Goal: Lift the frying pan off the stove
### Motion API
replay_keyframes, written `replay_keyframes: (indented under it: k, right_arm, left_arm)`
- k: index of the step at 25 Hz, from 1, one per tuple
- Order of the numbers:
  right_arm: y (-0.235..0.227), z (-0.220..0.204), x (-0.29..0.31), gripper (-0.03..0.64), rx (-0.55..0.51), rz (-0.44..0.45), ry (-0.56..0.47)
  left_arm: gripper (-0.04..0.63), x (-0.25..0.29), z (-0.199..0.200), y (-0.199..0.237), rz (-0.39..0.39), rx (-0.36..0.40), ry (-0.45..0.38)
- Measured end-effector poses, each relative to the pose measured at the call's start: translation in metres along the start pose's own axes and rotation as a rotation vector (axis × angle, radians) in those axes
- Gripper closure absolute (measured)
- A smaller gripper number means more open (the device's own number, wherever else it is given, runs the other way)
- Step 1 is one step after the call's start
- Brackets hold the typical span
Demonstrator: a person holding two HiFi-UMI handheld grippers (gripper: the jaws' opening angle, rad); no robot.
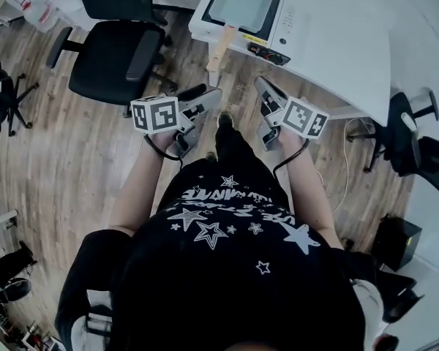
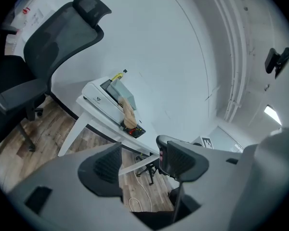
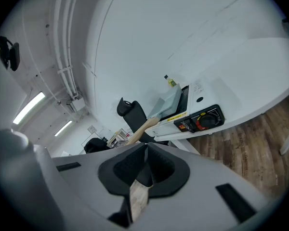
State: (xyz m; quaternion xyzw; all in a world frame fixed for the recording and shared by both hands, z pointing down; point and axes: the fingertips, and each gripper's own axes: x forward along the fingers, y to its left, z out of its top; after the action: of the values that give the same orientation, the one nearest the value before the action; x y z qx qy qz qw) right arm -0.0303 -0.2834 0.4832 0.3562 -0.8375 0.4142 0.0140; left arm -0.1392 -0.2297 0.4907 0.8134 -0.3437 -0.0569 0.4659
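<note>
Left gripper (image 1: pixel 203 99): jaws spread wide, nothing between them. Right gripper (image 1: pixel 265 90): jaws pressed together, empty. Both are well apart from the frying pan (image 1: pixel 241 2), which sits on the stove (image 1: pixel 291 24) at 12 o'clock on the white table (image 1: pixel 351 50). Expect a rigid pan, probably moderately heavy and weighted away from the grip. Take hold of the wooden handle (image 1: pixel 218 48), which projects toward 6 o'clock. The wood should give the pads dry friction. Grip near the pan body to limit droop.
</note>
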Motion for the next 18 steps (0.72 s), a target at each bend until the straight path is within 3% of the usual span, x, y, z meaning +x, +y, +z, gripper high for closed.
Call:
replay_keyframes:
  k: [6, 8, 11, 15, 18]
  right_arm:
    - [0.008, 0.009, 0.029, 0.601, 0.057, 0.092, 0.038]
    - [0.009, 0.012, 0.041, 0.493, 0.095, 0.124, 0.062]
    - [0.009, 0.012, 0.055, 0.433, 0.195, 0.165, 0.1]
    - [0.001, 0.021, 0.071, 0.383, 0.287, 0.207, 0.114]
    - [0.003, 0.032, 0.083, 0.376, 0.333, 0.242, 0.112]
  left_arm:
    - [0.305, 0.006, 0.023, 0.003, -0.014, -0.048, -0.011]
    - [0.299, 0.01, 0.03, 0.006, -0.016, -0.057, -0.003]
    - [0.293, 0.017, 0.038, 0.013, -0.019, -0.099, 0.002]
    - [0.291, 0.026, 0.047, 0.023, -0.031, -0.226, 0.008]
    - [0.291, 0.033, 0.053, 0.024, -0.049, -0.255, 0.029]
